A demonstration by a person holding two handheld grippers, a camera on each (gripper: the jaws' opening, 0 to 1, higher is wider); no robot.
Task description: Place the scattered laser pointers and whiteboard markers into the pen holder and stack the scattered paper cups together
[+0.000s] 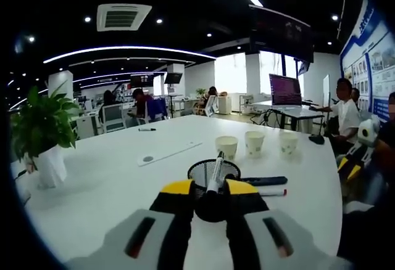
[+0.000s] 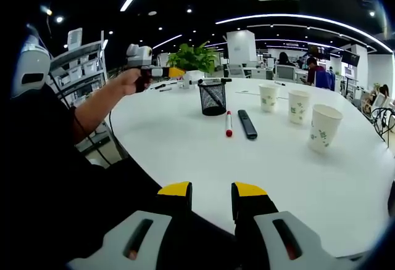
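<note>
My left gripper [image 1: 213,191] is shut on a whiteboard marker [image 1: 216,172] with a white barrel and a black cap. The marker's tip hangs over the black mesh pen holder [image 1: 200,172]. In the right gripper view, a hand holds the left gripper [image 2: 176,71], and the marker [image 2: 210,81] lies level above the pen holder [image 2: 213,99]. A black laser pointer [image 2: 247,124] and a red-capped marker [image 2: 229,124] lie side by side on the white table [image 2: 185,153]. Three paper cups [image 2: 268,97] [image 2: 299,106] [image 2: 323,128] stand apart in a row. My right gripper [image 2: 211,197] is open and holds nothing.
A potted plant [image 1: 40,128] stands at the table's left edge. Another marker [image 1: 147,129] lies far across the table, near a flat white strip [image 1: 170,153]. People sit at the table's right side [image 1: 345,113] and at desks behind.
</note>
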